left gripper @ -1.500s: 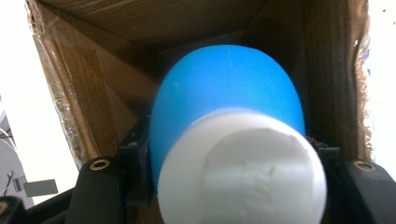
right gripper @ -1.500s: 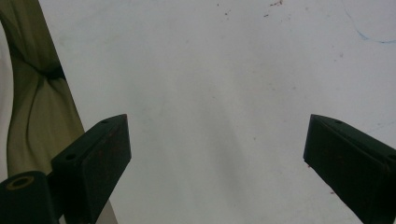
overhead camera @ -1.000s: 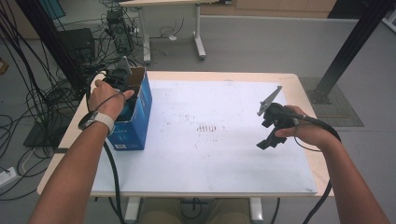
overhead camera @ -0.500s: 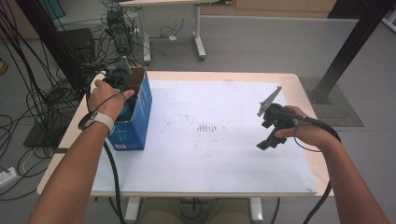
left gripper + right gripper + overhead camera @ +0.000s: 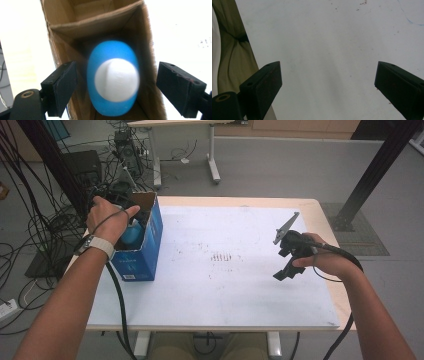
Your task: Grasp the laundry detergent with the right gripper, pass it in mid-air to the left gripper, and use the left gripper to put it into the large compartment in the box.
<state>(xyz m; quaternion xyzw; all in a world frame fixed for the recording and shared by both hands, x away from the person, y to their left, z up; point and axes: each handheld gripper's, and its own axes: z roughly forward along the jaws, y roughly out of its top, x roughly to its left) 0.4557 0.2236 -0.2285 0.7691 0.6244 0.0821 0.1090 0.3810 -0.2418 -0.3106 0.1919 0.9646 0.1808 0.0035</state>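
Left gripper [image 5: 113,87] jaws just opened, pads clear of blue bottle [image 5: 113,77] standing between them inside box [image 5: 75,30]. Right gripper [image 5: 328,90] open, empty, over table [image 5: 337,37].

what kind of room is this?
Probably a lab or workshop for recording: black cable bundles on the grey floor, a white-topped wooden table, black metal frame posts, another desk's legs behind.
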